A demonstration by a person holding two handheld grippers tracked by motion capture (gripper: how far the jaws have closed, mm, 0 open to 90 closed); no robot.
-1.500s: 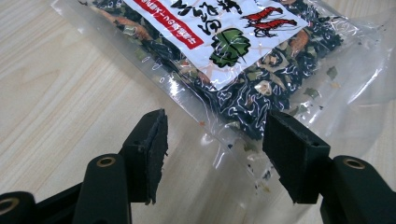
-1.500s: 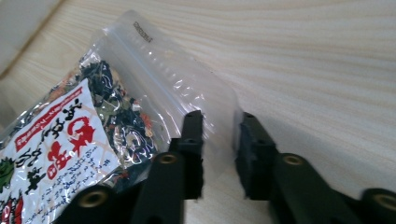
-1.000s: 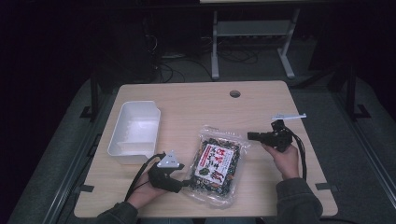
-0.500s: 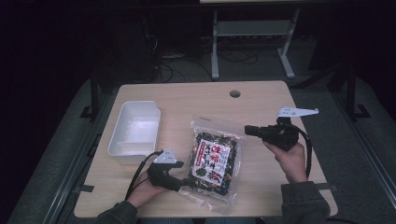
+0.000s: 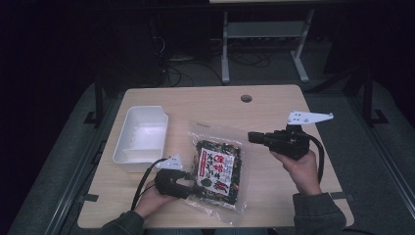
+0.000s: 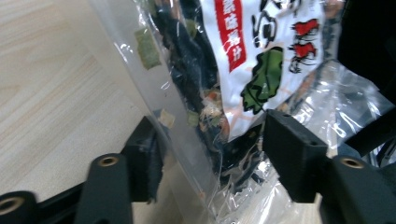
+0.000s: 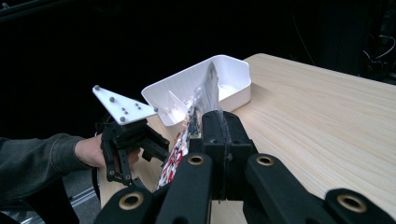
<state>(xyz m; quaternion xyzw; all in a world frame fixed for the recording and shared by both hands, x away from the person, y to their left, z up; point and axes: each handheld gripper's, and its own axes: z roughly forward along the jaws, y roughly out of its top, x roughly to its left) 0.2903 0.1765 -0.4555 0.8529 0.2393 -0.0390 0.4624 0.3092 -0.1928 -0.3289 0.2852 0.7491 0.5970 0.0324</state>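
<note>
Clear snack bag of dark dried mix lies beside white bin, apparently empty; right gripper clamps its corner, left gripper jaws closing around its edge.

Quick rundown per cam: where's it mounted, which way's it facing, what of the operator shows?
High view: above the person's side, facing forward and down on the table; both forearms, left gripper, right gripper.
Left gripper view: on the left gripper, along its jaws straddling the snack bag.
Right gripper view: on the right gripper, shut on the bag's edge, facing the white bin; left hand.
Shared: the bag.
</note>
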